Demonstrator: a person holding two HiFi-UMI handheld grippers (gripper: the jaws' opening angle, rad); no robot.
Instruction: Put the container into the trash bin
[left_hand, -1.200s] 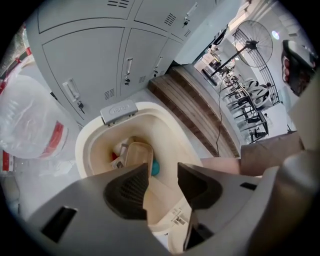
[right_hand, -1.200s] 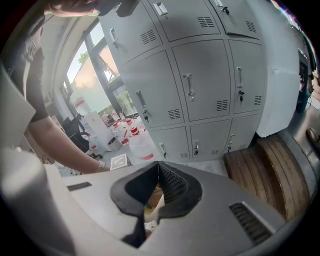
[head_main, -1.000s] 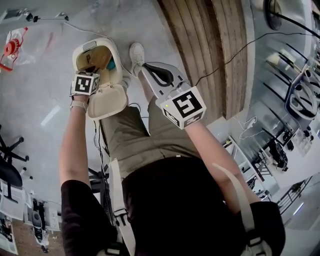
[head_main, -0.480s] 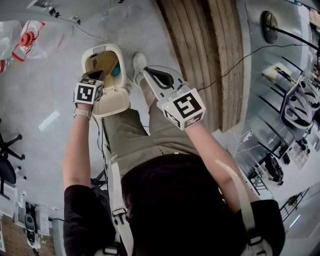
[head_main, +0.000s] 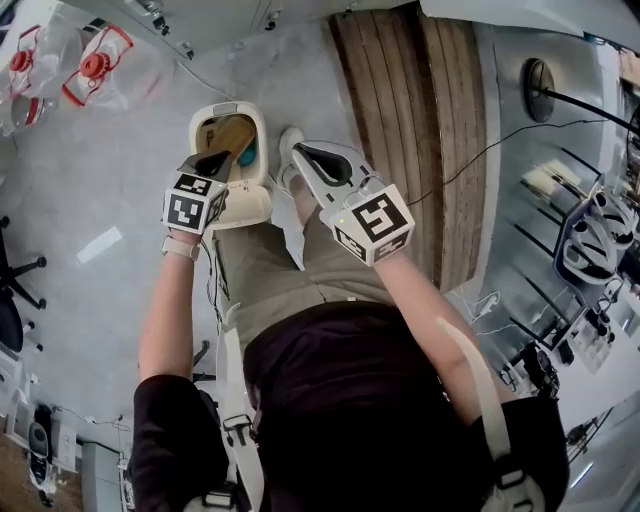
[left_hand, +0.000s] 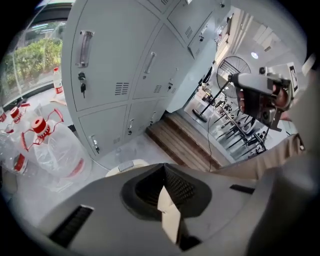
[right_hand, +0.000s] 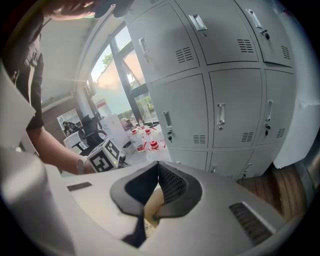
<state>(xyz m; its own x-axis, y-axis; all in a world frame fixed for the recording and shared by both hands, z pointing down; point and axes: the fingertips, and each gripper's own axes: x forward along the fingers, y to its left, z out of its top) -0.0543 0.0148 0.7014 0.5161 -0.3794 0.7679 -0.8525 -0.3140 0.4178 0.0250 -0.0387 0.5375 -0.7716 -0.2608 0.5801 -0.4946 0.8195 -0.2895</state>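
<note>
A cream pedal trash bin (head_main: 205, 125) stands open on the floor in front of the person's feet, its lid (head_main: 248, 206) swung toward the body. A brown container (head_main: 230, 134) lies inside it beside something teal (head_main: 247, 155). My left gripper (head_main: 214, 161) hangs above the bin's near rim, jaws shut with nothing held. My right gripper (head_main: 300, 152) hovers just right of the bin, over a shoe, also shut and empty. In the left gripper view the shut jaws (left_hand: 164, 168) point toward the bin's rim (left_hand: 127, 166). The right gripper view shows its shut jaws (right_hand: 159, 165) and the left gripper's marker cube (right_hand: 106, 156).
Large clear water bottles with red handles (head_main: 95, 65) lie at the upper left. Grey lockers (left_hand: 125, 65) line the wall behind the bin. A wooden step (head_main: 420, 120) runs to the right. An office chair base (head_main: 15, 290) sits at the left edge.
Both grippers have lifted up away from the bin, the left one more. The container stays inside the open bin.
</note>
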